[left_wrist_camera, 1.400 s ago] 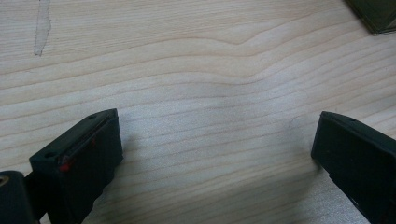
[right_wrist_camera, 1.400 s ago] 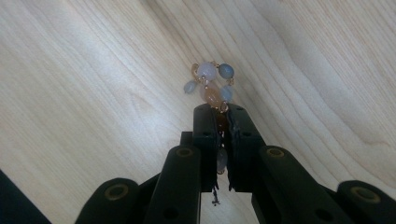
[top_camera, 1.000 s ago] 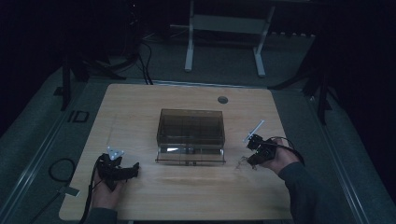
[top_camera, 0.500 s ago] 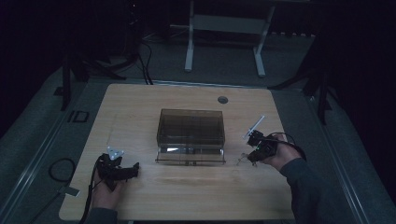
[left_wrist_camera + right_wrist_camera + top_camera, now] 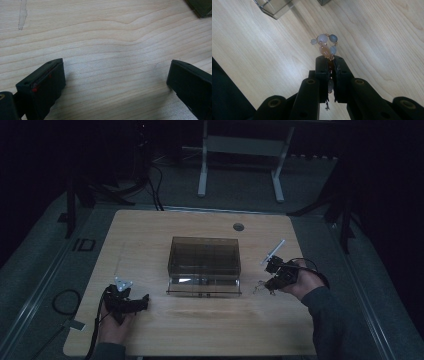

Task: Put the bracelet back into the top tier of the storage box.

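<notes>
1. Above the table's [image 5: 150, 235] right side, beside the smoky clear compartment box [image 5: 205, 255], the right gripper [image 5: 329, 61] is clamped on a beaded bracelet [image 5: 325, 45].
2. Light, limp and slippery, I judge; pinch across several beads, not one.
3. The left gripper [image 5: 115, 75] rests spread apart, holding nothing.

Box [image 5: 205, 262] blocks mid-table [image 5: 150, 230]; sides lie open

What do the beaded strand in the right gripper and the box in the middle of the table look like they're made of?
The beaded strand: smooth, glossy, partly translucent beads in pale pink, grey-blue and peach, probably stone or glass, joined by thin gold-toned wire links. The box: smoky see-through walls with inner dividers showing through, likely tinted hard plastic, perhaps acrylic. It stands on a pale wood-grain table.
</notes>
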Action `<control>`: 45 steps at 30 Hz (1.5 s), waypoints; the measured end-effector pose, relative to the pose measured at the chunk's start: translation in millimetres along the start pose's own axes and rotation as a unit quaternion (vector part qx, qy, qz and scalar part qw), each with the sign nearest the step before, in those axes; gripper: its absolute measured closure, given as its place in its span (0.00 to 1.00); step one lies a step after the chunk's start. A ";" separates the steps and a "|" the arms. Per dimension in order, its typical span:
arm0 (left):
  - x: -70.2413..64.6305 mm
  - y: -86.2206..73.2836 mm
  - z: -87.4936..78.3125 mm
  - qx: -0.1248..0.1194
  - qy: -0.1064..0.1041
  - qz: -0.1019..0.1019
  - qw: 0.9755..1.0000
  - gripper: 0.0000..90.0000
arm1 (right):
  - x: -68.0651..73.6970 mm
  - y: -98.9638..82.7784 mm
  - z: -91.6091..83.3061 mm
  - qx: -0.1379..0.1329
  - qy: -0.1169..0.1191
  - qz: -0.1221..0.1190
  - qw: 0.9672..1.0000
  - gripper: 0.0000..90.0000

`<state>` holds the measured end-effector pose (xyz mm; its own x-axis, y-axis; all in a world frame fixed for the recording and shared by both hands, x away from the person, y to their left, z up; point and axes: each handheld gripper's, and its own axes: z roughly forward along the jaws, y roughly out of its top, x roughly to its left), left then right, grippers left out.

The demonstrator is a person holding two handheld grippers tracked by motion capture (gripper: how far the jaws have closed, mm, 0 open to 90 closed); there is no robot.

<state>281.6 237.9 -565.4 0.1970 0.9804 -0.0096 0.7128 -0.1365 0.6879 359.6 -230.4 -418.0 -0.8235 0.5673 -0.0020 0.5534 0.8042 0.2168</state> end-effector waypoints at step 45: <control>0.0 0.1 -0.1 0.001 -0.001 0.000 1.000 0.03 | 10.1 25.2 -44.3 -0.032 -0.006 -0.036 0.999 0.93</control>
<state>281.6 237.9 -565.3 0.1971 0.9803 -0.0110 0.7139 -0.1358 0.6869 359.7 -212.3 -369.3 -0.8593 0.5106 -0.0310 0.4835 0.8305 0.2768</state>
